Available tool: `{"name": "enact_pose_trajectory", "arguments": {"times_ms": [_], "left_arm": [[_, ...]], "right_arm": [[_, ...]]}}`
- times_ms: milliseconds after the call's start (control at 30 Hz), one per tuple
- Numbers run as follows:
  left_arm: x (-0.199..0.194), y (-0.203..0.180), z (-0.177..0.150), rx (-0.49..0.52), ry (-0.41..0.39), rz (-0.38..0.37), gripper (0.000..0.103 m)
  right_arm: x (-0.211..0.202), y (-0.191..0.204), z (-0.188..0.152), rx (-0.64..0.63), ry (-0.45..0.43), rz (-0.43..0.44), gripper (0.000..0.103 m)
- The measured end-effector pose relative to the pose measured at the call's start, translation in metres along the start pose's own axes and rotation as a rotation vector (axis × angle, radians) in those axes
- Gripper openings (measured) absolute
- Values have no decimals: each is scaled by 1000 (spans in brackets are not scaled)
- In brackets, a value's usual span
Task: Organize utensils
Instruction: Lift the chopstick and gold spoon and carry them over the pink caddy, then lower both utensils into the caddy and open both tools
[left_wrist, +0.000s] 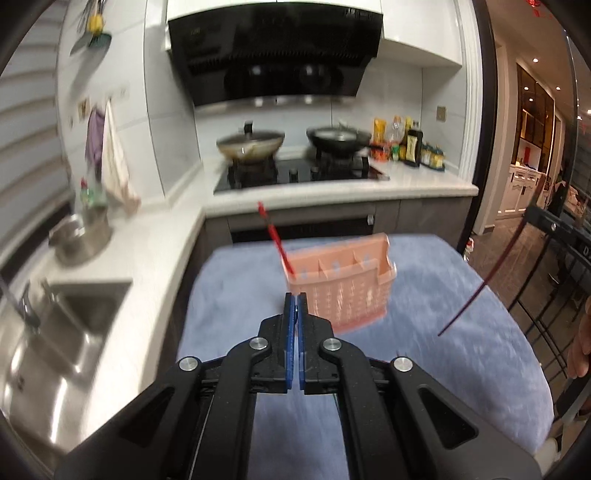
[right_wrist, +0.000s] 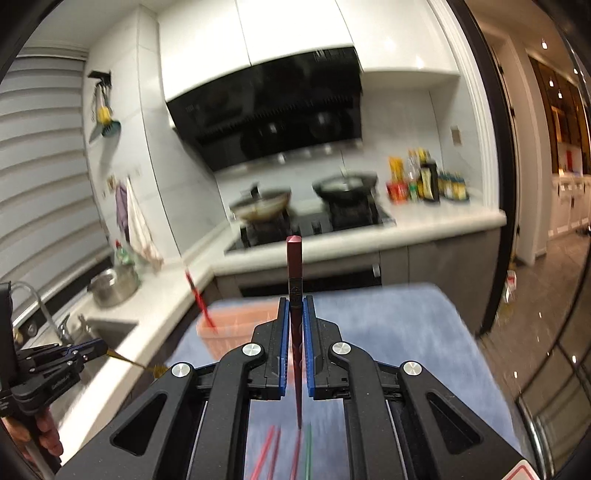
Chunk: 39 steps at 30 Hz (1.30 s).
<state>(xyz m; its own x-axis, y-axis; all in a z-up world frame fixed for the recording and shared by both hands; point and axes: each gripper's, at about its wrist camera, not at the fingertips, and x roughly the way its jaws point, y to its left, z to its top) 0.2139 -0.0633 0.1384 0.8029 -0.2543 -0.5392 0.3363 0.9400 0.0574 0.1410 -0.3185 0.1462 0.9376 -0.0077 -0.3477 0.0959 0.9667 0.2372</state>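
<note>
- Left wrist view: the left claw (left_wrist: 295, 301) is closed, blue pads together; nothing shows between them here.
- Beyond its tips a pink slotted basket (left_wrist: 341, 286) stands on the blue cloth (left_wrist: 229, 295) covering the worktop.
- One red chopstick (left_wrist: 275, 240) stands tilted in the basket's left-hand compartment, top leaning left.
- At the right edge a dark red chopstick (left_wrist: 480, 291) hangs slanting in the air, and part of a hand (left_wrist: 581, 347) shows.
- Background: a sink (left_wrist: 59, 332) at left, a stove with two pans (left_wrist: 251, 144) behind.
- Right wrist view: the right claw (right_wrist: 295, 306) is clamped on the dark red chopstick (right_wrist: 294, 266), which stands nearly upright between the pads, its square end above the tips and its point below.
- The basket (right_wrist: 236, 325) sits behind the claw, left of centre, with the red chopstick (right_wrist: 201, 299) in it.
- Loose chopsticks (right_wrist: 273, 452), red and green, lie blurred on the cloth at the bottom.
- The left claw (right_wrist: 98, 346) appears at far left, closed on a thin yellowish stick (right_wrist: 129, 360).
</note>
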Motion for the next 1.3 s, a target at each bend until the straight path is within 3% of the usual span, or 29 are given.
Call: {"name": "enact_pose_trajectory", "arguments": {"times_ms": [200, 333, 567, 767, 833, 900, 967, 1133, 1200, 1300], "left_arm": [[34, 7, 49, -18, -30, 2, 1], [69, 9, 60, -39, 13, -21, 1], [125, 14, 46, -66, 108, -25, 1], [148, 16, 39, -96, 148, -35, 1], [148, 21, 39, -126, 135, -26, 5], [147, 27, 40, -154, 118, -4, 33], [140, 32, 40, -176, 92, 20, 42], [116, 37, 36, -183, 69, 39, 43], [105, 37, 32, -176, 62, 55, 54], [81, 36, 16, -175, 52, 51, 55]], "right_arm": [[48, 16, 51, 46, -90, 61, 7], [86, 26, 63, 63, -95, 83, 7], [146, 39, 43, 40, -6, 87, 7], [179, 38, 21, 16, 69, 57, 7], [184, 36, 19, 20, 82, 57, 9], [182, 33, 18, 23, 72, 36, 18], [177, 30, 21, 33, 62, 37, 24], [153, 23, 25, 37, 44, 40, 26], [142, 22, 24, 32, 48, 41, 28], [120, 17, 14, 22, 63, 42, 34]]}}
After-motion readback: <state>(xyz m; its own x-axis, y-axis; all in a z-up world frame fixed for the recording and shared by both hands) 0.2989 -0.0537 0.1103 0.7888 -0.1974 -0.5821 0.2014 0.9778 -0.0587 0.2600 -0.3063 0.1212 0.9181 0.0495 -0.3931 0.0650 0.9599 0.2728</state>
